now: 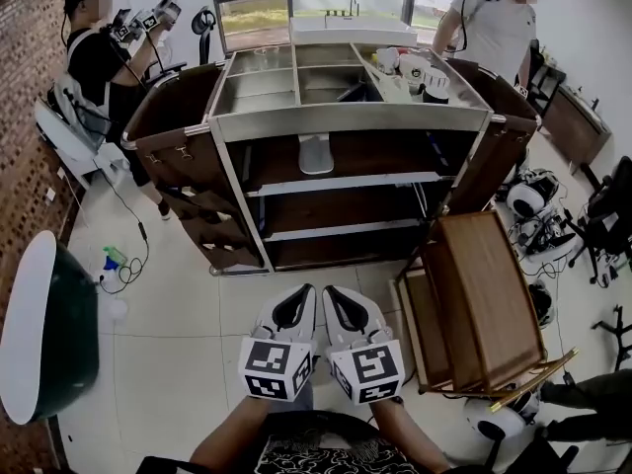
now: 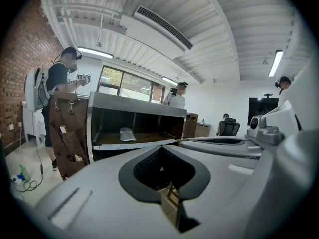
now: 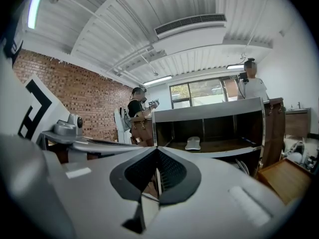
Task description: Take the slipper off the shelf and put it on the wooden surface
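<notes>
Across the floor ahead stands the shelf unit (image 1: 346, 183), with the wooden surface (image 1: 484, 294) near its right end, likely set there for a short carry. Left gripper (image 1: 299, 299) and right gripper (image 1: 339, 299) hang side by side well short of it, fingers (image 3: 172, 173) together on nothing, the reach seemingly not yet begun. The slipper (image 1: 316, 153) lies on the top shelf.

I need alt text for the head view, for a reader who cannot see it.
A white slipper lies on the upper shelf of a cart. Below, the left gripper and right gripper, both shut, point toward it; a wooden surface stands at right.
</notes>
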A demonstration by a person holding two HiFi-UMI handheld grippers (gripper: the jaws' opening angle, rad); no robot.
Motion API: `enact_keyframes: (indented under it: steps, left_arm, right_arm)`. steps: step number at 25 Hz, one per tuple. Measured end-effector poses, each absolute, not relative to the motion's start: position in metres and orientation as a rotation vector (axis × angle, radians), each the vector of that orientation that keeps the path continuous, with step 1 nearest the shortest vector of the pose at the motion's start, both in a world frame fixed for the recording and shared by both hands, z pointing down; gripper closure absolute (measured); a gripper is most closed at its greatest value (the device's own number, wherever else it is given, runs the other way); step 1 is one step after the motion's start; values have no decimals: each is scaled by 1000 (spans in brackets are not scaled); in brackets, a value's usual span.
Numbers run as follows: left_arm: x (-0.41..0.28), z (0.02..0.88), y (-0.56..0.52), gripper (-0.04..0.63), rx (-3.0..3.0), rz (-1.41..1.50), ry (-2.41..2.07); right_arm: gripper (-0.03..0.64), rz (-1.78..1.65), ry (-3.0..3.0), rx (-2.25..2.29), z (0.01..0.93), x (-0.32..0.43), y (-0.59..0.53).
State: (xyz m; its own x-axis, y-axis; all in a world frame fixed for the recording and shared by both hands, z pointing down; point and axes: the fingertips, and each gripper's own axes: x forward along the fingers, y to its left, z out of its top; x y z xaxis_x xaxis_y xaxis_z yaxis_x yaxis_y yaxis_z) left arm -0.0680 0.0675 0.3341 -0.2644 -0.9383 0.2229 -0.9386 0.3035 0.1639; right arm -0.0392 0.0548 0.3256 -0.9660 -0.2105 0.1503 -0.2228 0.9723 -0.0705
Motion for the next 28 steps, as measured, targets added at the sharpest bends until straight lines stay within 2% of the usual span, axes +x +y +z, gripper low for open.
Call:
enact_keyframes:
  steps: [13, 28]
  left_arm:
    - [-164, 339, 9, 591, 1750, 4, -2206]
    - [-243, 349, -27, 591, 1804, 16, -2156]
  right_arm:
    - [617, 139, -2917, 426, 329, -137, -2]
    - [617, 156, -2870, 500, 343, -218, -40]
